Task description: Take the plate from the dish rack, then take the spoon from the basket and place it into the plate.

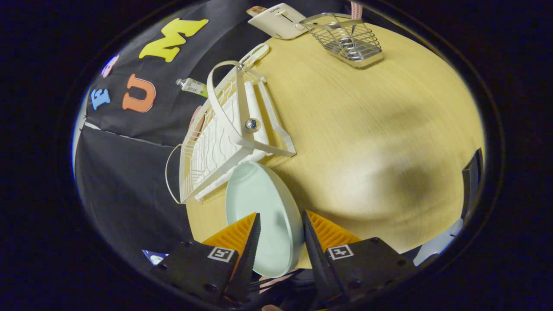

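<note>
A pale green plate stands on edge between my fingers, lifted just clear of the near end of the white dish rack. My gripper is shut on the plate, one finger on its hollow face and the other on its back. Far beyond the fingers, across the wooden table, a wire basket holds a thin utensil handle that looks like the spoon; its bowl is hidden by the wires.
A white flat device lies next to the basket at the table's far edge. A small tube lies behind the rack. A dark object stands at the table's right rim. Bare wood stretches between the rack and the basket.
</note>
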`<act>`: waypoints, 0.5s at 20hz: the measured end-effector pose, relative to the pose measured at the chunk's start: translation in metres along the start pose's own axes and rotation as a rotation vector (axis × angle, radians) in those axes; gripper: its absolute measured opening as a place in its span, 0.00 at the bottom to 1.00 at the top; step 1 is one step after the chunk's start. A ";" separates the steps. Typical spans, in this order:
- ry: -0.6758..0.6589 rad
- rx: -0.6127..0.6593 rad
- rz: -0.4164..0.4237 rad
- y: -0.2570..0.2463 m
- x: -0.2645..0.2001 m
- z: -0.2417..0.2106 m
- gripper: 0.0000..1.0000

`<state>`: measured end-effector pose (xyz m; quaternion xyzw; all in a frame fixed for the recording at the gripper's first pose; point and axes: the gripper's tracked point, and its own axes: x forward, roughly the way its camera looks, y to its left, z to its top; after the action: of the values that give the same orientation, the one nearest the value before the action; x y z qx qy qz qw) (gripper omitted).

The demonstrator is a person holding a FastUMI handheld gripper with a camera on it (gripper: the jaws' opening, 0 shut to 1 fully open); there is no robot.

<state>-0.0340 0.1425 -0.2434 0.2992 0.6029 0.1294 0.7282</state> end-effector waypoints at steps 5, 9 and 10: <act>-0.104 -0.126 -0.033 -0.006 -0.023 0.010 0.81; -0.336 -0.298 -0.101 -0.016 -0.064 0.032 0.87; -0.397 -0.329 -0.113 -0.019 -0.075 0.040 0.87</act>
<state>-0.0169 0.0754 -0.1906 0.1622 0.4346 0.1236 0.8772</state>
